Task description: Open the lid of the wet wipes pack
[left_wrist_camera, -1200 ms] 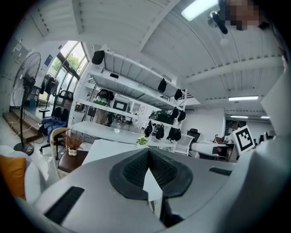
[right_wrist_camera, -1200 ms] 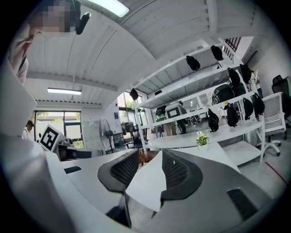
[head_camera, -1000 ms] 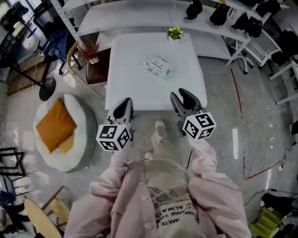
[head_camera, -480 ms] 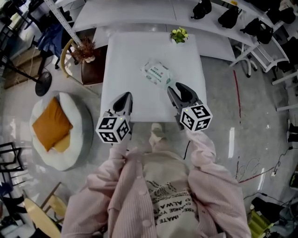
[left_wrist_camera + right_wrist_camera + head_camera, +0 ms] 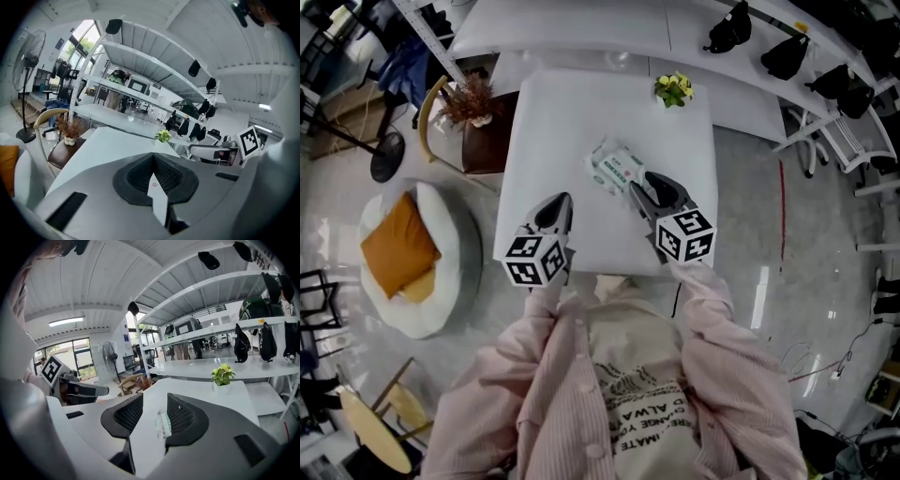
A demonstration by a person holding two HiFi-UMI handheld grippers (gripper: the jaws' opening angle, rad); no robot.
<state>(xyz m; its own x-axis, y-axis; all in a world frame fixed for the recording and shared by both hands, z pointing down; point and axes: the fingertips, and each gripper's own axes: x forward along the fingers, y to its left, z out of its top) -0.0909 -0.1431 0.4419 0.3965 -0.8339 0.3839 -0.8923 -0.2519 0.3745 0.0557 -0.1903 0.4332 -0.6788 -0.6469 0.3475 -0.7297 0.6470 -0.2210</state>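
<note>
The wet wipes pack (image 5: 615,164), white with green print, lies flat near the middle of the white table (image 5: 553,112); its lid looks closed. My right gripper (image 5: 650,185) is open, its tips just at the pack's near right edge and over the table. Through the gap between its pads the right gripper view shows the pack (image 5: 162,424) straight ahead of that gripper (image 5: 154,417). The left gripper (image 5: 555,210) is shut and empty, hovering over the table's near left part, well left of the pack. In its own view the left gripper (image 5: 153,158) points along the bare tabletop.
A small potted plant (image 5: 674,89) stands at the table's far right edge. Left of the table are a chair with a dried-flower pot (image 5: 472,103) and a white pouf with an orange cushion (image 5: 394,258). A long white bench (image 5: 581,33) runs behind.
The person stepped toward the table. Both grippers moved forward over its near edge, and the right one came up beside the pack. Jaw states stayed the same.
</note>
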